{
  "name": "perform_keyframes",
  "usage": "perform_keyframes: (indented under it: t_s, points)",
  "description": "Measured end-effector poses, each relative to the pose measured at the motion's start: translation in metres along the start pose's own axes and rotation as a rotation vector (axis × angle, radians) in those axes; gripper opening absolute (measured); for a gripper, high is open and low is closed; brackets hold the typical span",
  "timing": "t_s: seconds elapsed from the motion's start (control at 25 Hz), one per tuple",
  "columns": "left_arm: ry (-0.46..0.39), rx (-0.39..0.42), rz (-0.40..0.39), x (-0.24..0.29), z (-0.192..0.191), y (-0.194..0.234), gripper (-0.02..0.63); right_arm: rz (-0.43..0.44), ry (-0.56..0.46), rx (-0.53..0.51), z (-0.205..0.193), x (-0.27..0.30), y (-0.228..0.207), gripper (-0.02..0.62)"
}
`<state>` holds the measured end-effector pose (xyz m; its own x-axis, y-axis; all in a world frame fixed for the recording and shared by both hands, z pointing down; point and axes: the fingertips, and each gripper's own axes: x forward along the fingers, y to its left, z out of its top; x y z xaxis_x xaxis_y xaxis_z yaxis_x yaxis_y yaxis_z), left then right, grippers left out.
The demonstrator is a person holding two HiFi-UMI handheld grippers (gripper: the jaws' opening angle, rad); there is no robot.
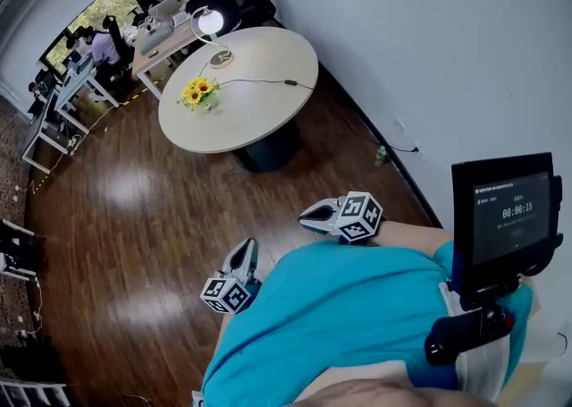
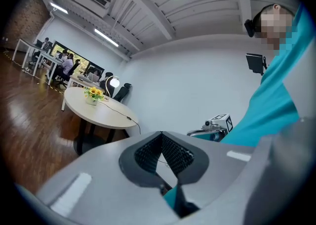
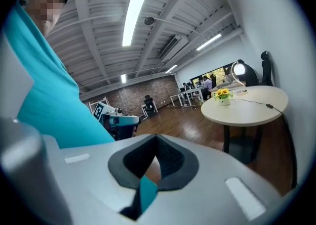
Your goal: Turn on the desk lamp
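wooden floor (image 1: 134,208): being shown dark and glossy between the person and the round worktop.
round worktop (image 1: 268,119): being seen pale on a dark central pedestal, close to the white wall and well apart from both grippers.
desk lamp (image 1: 213,25): being carried at the far edge of the worktop; its ring-shaped head is showing bright white above a round base.
cable (image 1: 259,82): being run from the lamp's base across the worktop, with a small dark inline piece on it.
sunflowers (image 1: 198,91): being stood in a small pot on the worktop, near the lamp's base.
left gripper (image 1: 241,251): being held low against the teal shirt (image 1: 357,316); its fingers (image 2: 145,152) are being pressed together at the tips, with nothing grasped.
right gripper (image 1: 306,214): being held just ahead of the shirt, near the left one; its fingers (image 3: 170,157) are being clenched tip to tip, empty.
dark screen (image 1: 509,213): being carried on a black mount at the person's right, with timer digits being displayed.
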<state>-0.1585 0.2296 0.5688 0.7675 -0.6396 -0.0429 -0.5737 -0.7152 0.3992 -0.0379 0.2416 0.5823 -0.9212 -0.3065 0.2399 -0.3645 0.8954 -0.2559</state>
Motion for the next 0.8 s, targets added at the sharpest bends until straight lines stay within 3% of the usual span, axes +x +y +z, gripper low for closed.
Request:
perform_keyframes:
  t_s: [0.28, 0.52, 0.8]
  points:
    - [-0.023, -0.006, 0.016, -0.009, -0.004, -0.009, 0.023, 0.046, 0.040, -0.003, -0.003, 0.000, 0.011, 0.000]
    - [0.015, 0.040, 0.012, -0.011, -0.003, -0.009, 0.023, 0.042, 0.000, -0.006, 0.006, 0.001, 0.013, 0.000]
    - [0.029, 0.030, 0.040, -0.008, -0.009, -0.003, 0.023, 0.046, -0.026, -0.004, 0.002, -0.001, 0.005, 0.002]
